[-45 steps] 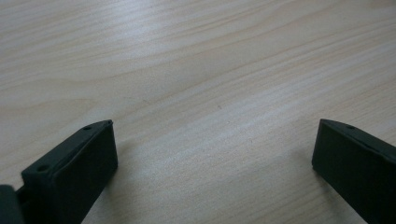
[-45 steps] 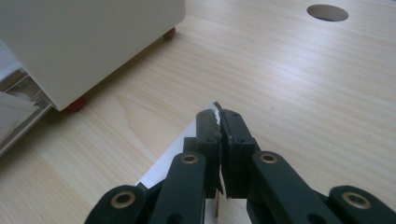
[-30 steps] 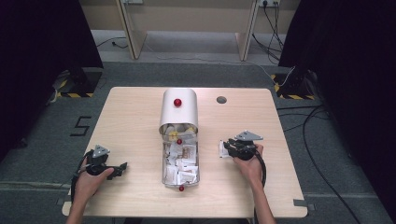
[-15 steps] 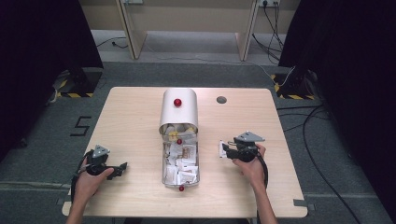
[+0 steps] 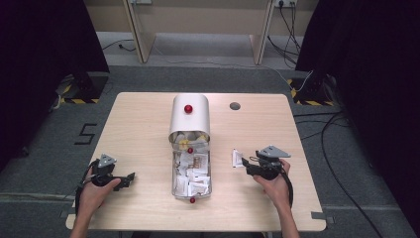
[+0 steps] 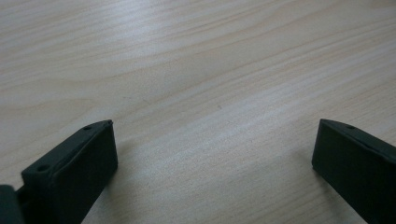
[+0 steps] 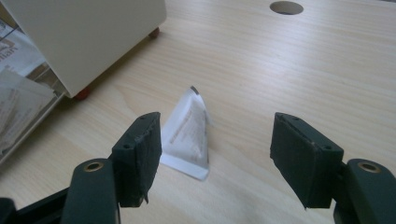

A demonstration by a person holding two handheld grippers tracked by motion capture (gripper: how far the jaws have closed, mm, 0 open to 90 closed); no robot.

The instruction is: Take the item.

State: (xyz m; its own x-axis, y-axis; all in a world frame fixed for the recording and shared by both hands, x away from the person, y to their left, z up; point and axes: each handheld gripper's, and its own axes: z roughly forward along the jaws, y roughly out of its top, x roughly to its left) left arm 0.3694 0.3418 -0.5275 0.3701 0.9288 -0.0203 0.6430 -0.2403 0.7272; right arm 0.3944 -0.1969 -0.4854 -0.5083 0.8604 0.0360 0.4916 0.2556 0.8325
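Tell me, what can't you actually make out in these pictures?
- Print on the white packet: right gripper view, blurred; high view, too small.
- Packets in the clear drawer: high view, too small to count.
- Inside of the white box: high view, hidden by its lid.
- Left gripper: body cut off by the bottom edge.

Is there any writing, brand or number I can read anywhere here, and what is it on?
"5": dark floor marking left of the table.
White sachet on the table by the right gripper, whose jaws have just been opening with nothing pressed between them: printed lines, too blurred to read.
Packets in the clear drawer: print too small to read.
Packets in the right gripper view: brown print, blurred.
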